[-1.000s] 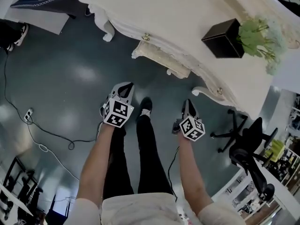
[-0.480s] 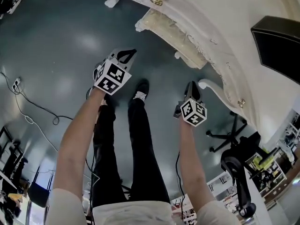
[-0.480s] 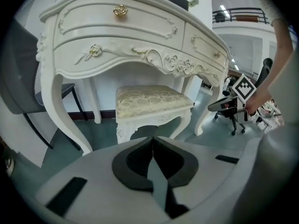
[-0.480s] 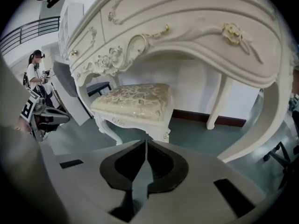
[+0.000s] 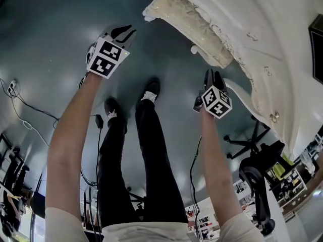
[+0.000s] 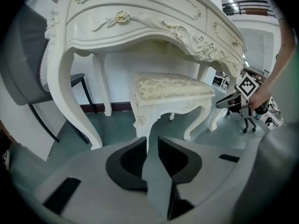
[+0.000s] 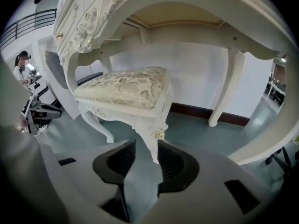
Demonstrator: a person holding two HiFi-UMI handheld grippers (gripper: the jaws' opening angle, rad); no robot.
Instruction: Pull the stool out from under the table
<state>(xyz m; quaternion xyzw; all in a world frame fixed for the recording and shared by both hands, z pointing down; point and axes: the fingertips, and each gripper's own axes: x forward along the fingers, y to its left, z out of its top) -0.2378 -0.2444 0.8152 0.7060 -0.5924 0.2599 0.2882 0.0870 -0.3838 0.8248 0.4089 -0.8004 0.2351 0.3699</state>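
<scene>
Cream patterned fabric covers the seat of the white carved stool (image 5: 189,19), which stands under the ornate white table (image 5: 262,29), between the table's curved legs. The left gripper (image 5: 126,33) is held in front of the table, near the stool's left corner. Its jaws have just been opening and are parted by a narrow gap, with nothing clamped. One front stool leg is seen just beyond that gap. The right gripper (image 5: 212,77) is held near the stool's other corner, close to the table's edge. Its jaws have just been opening and stand wider apart. A stool leg is lined up with the gap, and the pads are not pressed on it. Black-and-white square markers are carried on each gripper's cube.
</scene>
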